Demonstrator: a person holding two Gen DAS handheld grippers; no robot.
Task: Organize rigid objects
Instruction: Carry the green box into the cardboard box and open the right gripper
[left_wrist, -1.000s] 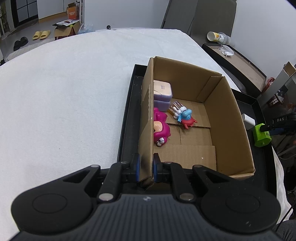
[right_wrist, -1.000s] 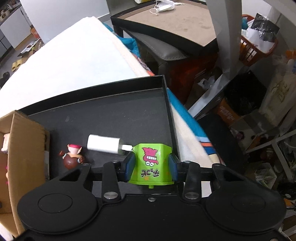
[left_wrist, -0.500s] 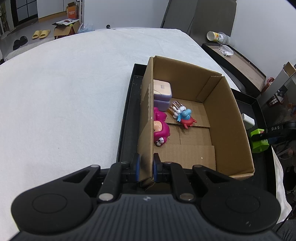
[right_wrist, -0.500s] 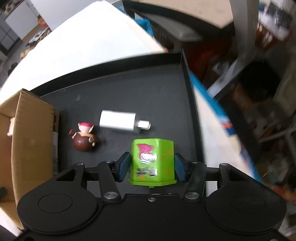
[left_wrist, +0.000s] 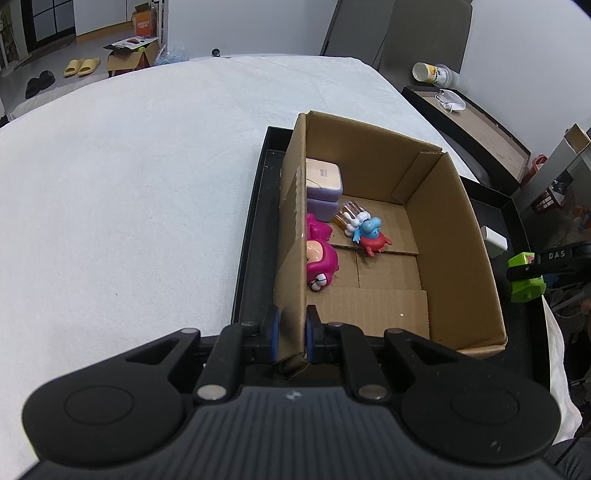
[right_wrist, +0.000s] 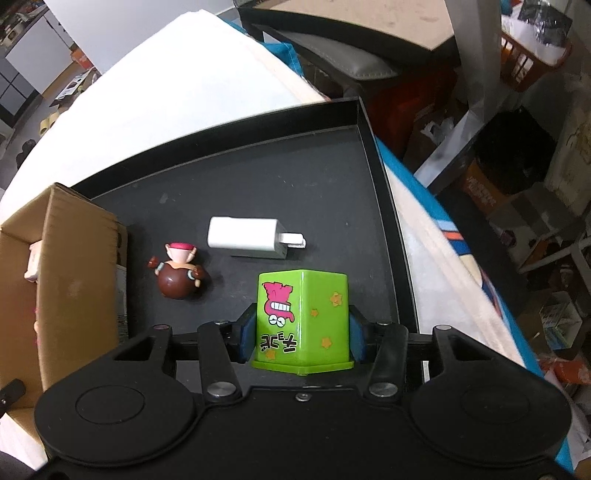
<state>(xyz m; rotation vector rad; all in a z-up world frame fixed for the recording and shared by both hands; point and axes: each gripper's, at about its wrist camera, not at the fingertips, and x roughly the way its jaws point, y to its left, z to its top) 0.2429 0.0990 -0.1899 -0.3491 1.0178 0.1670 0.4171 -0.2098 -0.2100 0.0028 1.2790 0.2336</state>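
My left gripper (left_wrist: 290, 338) is shut on the near left wall of the open cardboard box (left_wrist: 454, 221), which stands in a black tray (left_wrist: 251, 236). Inside lie a pink figure (left_wrist: 321, 258), a blue and red crab toy (left_wrist: 371, 236), a small bottle (left_wrist: 347, 214) and a lilac case (left_wrist: 323, 184). My right gripper (right_wrist: 301, 334) is shut on a green cube toy (right_wrist: 304, 317), held above the tray (right_wrist: 384, 177) right of the box (right_wrist: 66, 273). The green toy also shows in the left wrist view (left_wrist: 526, 277).
On the tray floor lie a white charger (right_wrist: 245, 236) and a brown round figure (right_wrist: 179, 275), between the box and the green toy. The tray sits on a white-covered table (left_wrist: 129, 184). A side table (left_wrist: 476, 122) and clutter stand beyond the table's right edge.
My right gripper has lifted the green toy off the tray and drawn back from the charger. My left gripper has kept its hold on the box wall.
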